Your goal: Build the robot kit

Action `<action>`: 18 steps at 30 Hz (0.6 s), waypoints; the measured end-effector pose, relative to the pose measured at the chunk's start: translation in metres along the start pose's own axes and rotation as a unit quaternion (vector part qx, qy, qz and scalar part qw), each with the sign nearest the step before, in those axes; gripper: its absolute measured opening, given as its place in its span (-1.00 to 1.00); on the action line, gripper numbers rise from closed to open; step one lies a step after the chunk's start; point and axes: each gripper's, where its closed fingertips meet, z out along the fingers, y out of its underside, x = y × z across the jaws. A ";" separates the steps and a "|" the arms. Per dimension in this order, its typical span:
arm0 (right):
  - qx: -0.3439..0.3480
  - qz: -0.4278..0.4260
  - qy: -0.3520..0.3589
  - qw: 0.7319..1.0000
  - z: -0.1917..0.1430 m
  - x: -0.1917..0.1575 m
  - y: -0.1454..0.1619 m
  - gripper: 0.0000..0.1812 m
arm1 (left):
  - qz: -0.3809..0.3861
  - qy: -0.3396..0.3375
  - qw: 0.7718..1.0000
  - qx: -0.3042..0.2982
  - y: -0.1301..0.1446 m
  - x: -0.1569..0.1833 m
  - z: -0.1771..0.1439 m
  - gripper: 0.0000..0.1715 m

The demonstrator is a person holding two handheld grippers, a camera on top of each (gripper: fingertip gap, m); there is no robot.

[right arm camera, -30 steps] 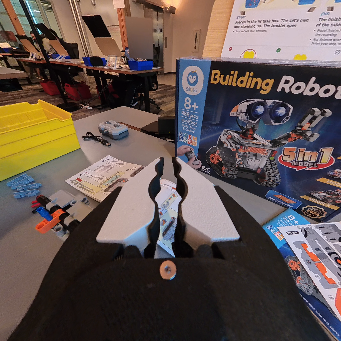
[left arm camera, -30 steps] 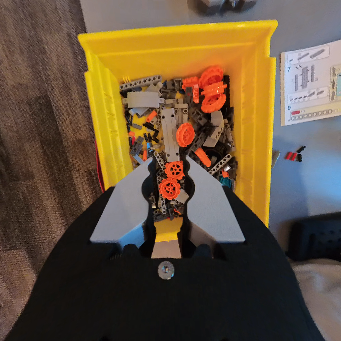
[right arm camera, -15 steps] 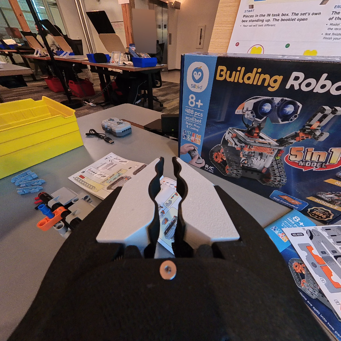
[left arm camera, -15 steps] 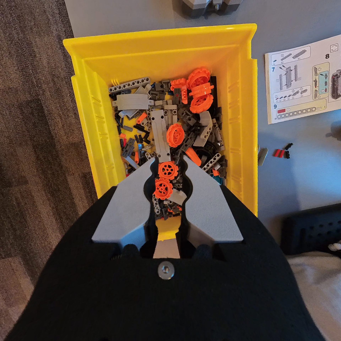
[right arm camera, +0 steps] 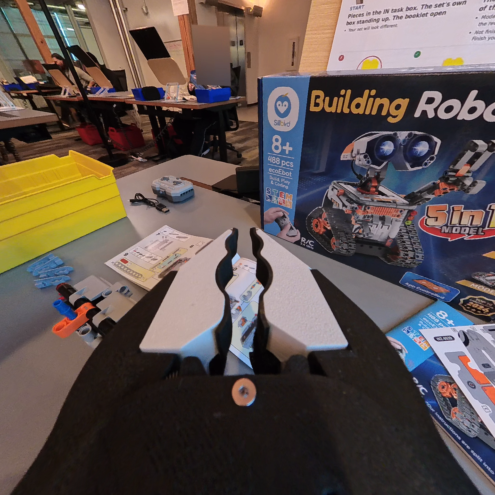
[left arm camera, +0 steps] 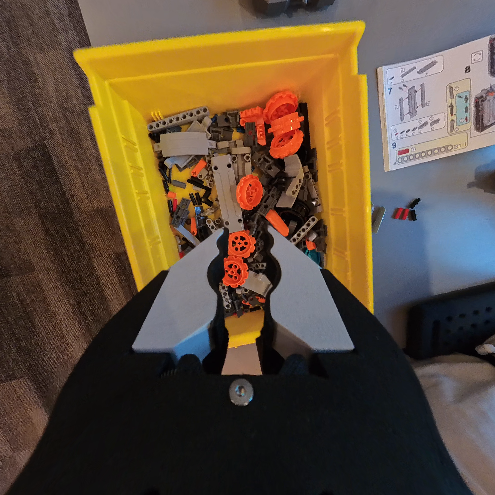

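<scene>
bin: we see yellow bin [left arm camera: 345,166] at 12 o'clock, loose parts inside
left gripper [left arm camera: 245,233]: fingers parted, empty, above orange gears [left arm camera: 238,243]
right gripper [right arm camera: 243,233]: narrow gap, empty, over booklet [right arm camera: 152,257]; part-built assembly [right arm camera: 88,305] at 9 o'clock

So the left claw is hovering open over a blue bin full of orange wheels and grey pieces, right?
Nearly: the bin is yellow, not blue, as the left wrist view shows. The left claw does hover open over it, above orange wheels and grey pieces.
</scene>
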 end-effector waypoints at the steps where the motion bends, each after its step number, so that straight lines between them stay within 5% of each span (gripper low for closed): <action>1: 0.002 0.002 -0.001 1.000 0.000 0.000 -0.001 -0.90 | 0.001 0.007 1.000 -0.012 0.003 -0.001 0.005 -0.73; 8: -0.005 0.008 -0.007 1.000 0.002 -0.001 0.003 -0.90 | -0.036 0.055 0.995 -0.072 0.005 -0.014 0.041 -0.83; 18: -0.007 -0.008 -0.011 1.000 -0.001 -0.001 0.000 -0.90 | -0.041 0.026 0.995 -0.082 0.009 -0.018 0.037 -0.74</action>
